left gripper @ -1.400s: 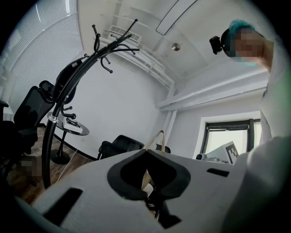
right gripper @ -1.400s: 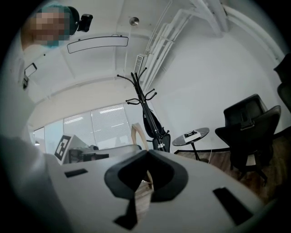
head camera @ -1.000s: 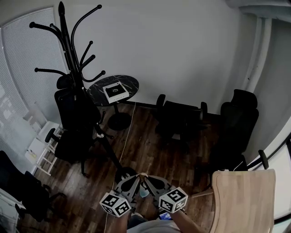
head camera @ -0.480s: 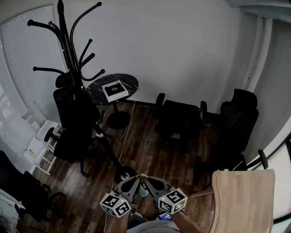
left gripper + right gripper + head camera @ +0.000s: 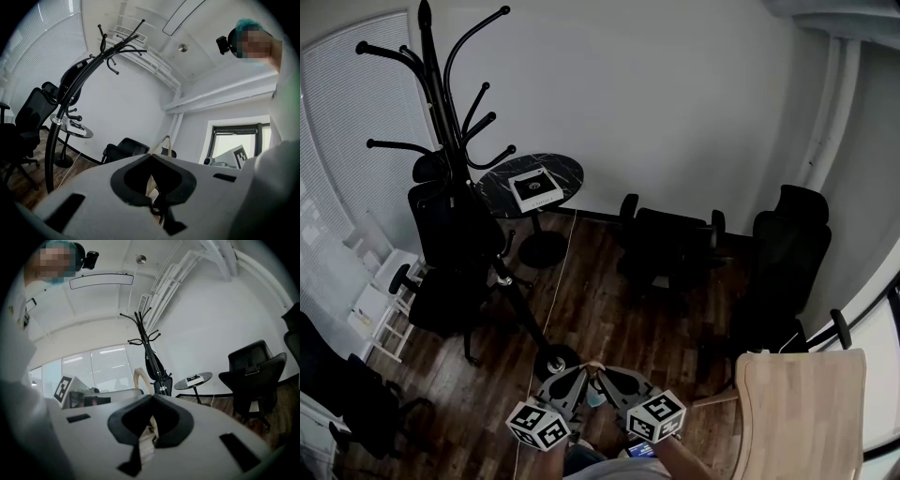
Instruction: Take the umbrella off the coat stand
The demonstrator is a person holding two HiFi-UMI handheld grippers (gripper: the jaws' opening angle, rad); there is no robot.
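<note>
Standing well apart from the coat stand (image 5: 439,112), which rises at eleven o'clock in the head view, the person holds the left gripper (image 5: 579,371) and right gripper (image 5: 606,373) side by side at six o'clock, each with jaws pressed together on nothing. The umbrella (image 5: 153,363) seems to be the long dark shape hanging against the pole. A good approach: step close, part one gripper's jaws, grasp near the handle, and lift clear of the hook.

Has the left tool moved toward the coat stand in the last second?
No. The left tool stays low beside the right tool, its gap to the round table practically unchanged.
</note>
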